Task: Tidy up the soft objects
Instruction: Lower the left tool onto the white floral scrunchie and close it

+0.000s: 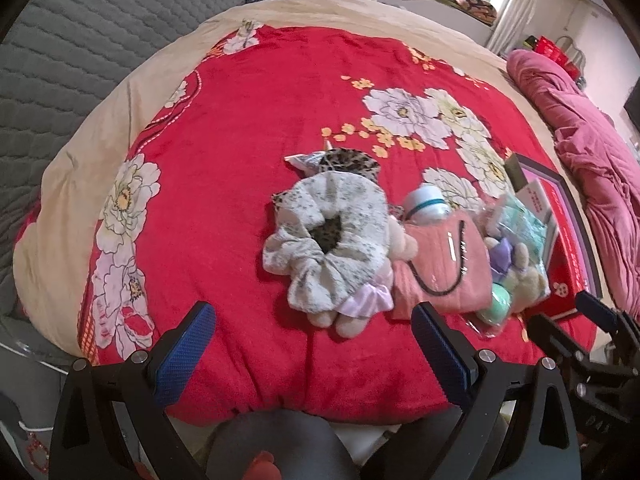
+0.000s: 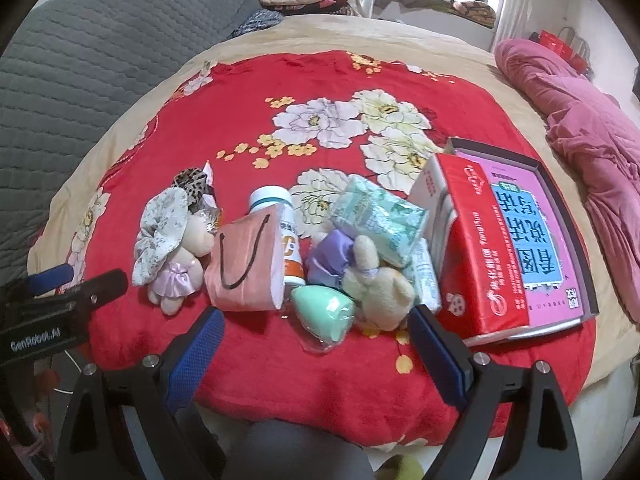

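Where the left gripper (image 1: 312,348) hangs over the near edge of the bed, blue fingers (image 1: 188,354) spread wide, nothing between them. Just ahead: a grey-and-white floral scrunchie (image 1: 326,236), lying on a small plush doll in a lilac skirt (image 1: 362,306), with a leopard-print scrunchie (image 1: 350,162) behind and partly beneath it. Touching the doll's right side, a pink mini gift bag (image 1: 444,264) with a black cord handle; behind the bag, a white bottle with a teal band (image 1: 426,202).

Right gripper (image 2: 314,346) likewise wide open and empty, blue fingers (image 2: 196,354) low over the red floral blanket (image 2: 320,380). Straight in front, crowded together: a mint-green egg-shaped sponge (image 2: 324,312) in clear wrapping, a cream plush bear (image 2: 380,286) touching it on the right, a crumpled lilac cloth (image 2: 332,256) behind. Leaning over the bear from behind, a pale green tissue pack (image 2: 376,210). Further right, a red tissue package (image 2: 488,264) tilted against a shallow dark-rimmed box (image 2: 576,216) holding a pink booklet. Left of the sponge, the pink bag blocking most of the orange-labelled bottle.

Beyond the blanket: beige bedcover (image 2: 248,46), grey quilted headboard (image 2: 80,60) to the left, bunched pink quilt (image 2: 580,112) at the right edge, folded bedding by the window at the back.
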A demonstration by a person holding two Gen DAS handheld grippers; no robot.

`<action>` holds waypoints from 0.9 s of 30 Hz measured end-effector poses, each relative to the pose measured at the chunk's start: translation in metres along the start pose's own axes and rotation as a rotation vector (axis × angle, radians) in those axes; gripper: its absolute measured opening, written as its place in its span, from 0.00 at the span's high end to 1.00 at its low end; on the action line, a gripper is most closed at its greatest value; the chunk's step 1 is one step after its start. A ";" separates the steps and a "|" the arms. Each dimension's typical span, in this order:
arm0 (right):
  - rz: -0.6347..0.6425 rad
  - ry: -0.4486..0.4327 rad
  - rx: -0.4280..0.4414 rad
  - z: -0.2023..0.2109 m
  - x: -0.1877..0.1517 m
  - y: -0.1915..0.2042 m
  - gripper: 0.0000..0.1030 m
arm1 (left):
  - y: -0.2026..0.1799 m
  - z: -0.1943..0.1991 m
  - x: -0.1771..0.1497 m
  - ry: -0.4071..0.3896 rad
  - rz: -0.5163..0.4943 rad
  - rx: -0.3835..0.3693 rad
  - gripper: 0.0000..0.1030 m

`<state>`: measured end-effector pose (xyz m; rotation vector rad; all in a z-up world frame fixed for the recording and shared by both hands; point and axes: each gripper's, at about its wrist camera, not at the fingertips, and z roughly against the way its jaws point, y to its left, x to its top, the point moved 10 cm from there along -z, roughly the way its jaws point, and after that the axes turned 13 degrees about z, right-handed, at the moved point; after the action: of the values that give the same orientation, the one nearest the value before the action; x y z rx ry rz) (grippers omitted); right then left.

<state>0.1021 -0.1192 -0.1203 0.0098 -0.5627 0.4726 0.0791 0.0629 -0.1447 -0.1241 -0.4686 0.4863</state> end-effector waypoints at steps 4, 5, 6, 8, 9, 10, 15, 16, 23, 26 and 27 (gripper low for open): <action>0.019 0.010 0.006 -0.012 0.004 0.009 0.10 | 0.002 -0.013 0.008 0.009 0.009 -0.017 0.05; 0.022 0.015 0.007 -0.014 0.005 0.010 0.10 | 0.001 -0.016 0.010 0.013 0.010 -0.022 0.04; 0.025 0.020 0.015 -0.018 0.007 0.014 0.10 | 0.001 -0.022 0.012 0.022 0.010 -0.029 0.04; 0.031 0.027 0.019 -0.026 0.010 0.018 0.10 | -0.001 -0.028 0.016 0.022 0.007 -0.033 0.04; 0.035 0.033 0.016 -0.029 0.011 0.020 0.10 | -0.001 -0.033 0.018 0.027 0.001 -0.030 0.04; 0.038 0.035 0.019 -0.034 0.013 0.022 0.10 | -0.001 -0.037 0.020 0.032 -0.003 -0.031 0.04; 0.038 0.058 0.019 -0.051 0.018 0.026 0.10 | 0.002 -0.057 0.026 0.067 0.001 -0.043 0.05; 0.041 0.060 0.017 -0.053 0.018 0.026 0.10 | 0.003 -0.061 0.027 0.073 -0.003 -0.035 0.05; 0.044 0.074 0.019 -0.064 0.024 0.028 0.10 | 0.000 -0.074 0.031 0.103 0.009 -0.094 0.05; 0.048 0.077 0.015 -0.066 0.027 0.028 0.11 | 0.000 -0.075 0.032 0.097 0.012 -0.107 0.16; 0.048 0.078 0.015 -0.066 0.027 0.028 0.11 | -0.001 -0.074 0.032 0.098 0.009 -0.120 0.30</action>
<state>0.1441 -0.0739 -0.1658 -0.0078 -0.4839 0.5215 0.1386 0.0770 -0.1977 -0.2646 -0.4014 0.4585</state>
